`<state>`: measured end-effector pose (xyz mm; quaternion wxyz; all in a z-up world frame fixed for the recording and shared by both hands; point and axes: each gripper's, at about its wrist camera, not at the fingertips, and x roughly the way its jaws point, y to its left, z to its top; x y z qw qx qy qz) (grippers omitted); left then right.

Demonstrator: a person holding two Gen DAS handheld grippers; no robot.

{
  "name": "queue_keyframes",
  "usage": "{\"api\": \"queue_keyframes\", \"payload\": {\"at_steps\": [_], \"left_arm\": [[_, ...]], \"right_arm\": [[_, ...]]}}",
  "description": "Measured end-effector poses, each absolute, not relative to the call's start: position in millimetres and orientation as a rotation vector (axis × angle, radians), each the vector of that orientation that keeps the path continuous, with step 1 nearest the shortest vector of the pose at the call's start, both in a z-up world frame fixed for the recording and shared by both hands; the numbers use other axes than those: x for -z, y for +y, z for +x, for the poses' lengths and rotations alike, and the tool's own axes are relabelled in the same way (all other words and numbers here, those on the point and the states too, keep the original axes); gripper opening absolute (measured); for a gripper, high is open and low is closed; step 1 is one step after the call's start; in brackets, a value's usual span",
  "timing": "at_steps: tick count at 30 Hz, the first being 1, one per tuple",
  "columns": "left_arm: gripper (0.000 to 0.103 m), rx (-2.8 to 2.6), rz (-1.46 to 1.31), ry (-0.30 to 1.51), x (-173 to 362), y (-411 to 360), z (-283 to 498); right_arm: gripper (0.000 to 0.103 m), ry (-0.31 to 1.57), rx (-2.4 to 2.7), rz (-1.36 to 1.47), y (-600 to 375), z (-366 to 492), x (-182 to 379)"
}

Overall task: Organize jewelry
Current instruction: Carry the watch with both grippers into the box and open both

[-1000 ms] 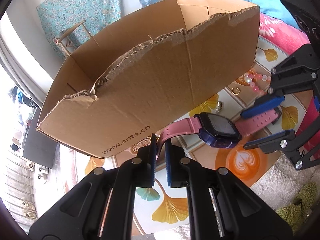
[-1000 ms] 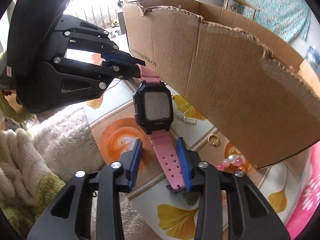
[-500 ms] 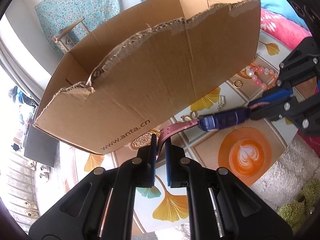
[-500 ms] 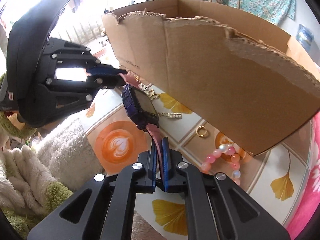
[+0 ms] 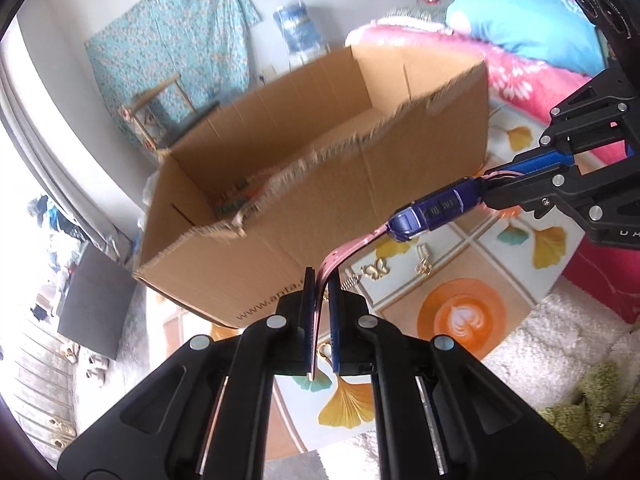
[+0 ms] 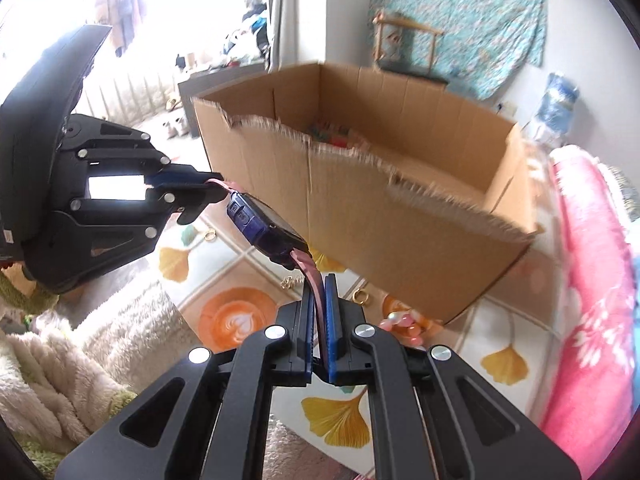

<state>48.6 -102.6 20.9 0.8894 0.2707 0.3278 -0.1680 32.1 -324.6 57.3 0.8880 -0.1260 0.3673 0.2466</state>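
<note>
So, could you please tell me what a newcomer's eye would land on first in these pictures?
Probably the purple watch with pink straps, held in the air between both tools: the left tool clamps one strap, the right tool the other. Just behind it stands the big torn-edged cardboard box, on a mat printed with ginkgo leaves.

Pink-strapped purple watch [image 5: 434, 210] on edge, hanging above mat, before cardboard box [image 5: 320, 184]

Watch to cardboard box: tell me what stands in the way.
The watch hangs in the air, a strap end clamped in each of the left claw and right claw. Between it and the cardboard box opening stands only the box's torn near wall, whose ragged top edge it must clear.
</note>
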Motion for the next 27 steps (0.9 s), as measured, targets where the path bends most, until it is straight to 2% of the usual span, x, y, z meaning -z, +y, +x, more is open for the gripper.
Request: {"api": "queue_keyframes", "payload": {"at_steps": [11,17,21,27], "left_arm": [[0.004,0.356,0.533,0.452,-84.3,-92.1,13.5],[0.003,0.385,0.503,0.373,-132.1,-93.6,33.7],[0.003,0.432,0.467,0.432,-149.4,-95.8,82.3],[0.002,0.524,0.371,0.715,-139.9,-102.6,192.5]], "right_arm": [[0.005,0.533,-0.395,-0.286,-321.5,-11.3,-122.2],[0.005,0.453,-0.396,-0.288,-326.0,25.1,-166.2],[0.005,0.56,-0.456,-0.231,-334.4,86.4,-175.8],[0.005,0.892,-0.5,-0.145,-339.6,206.8,-149.2]]}}
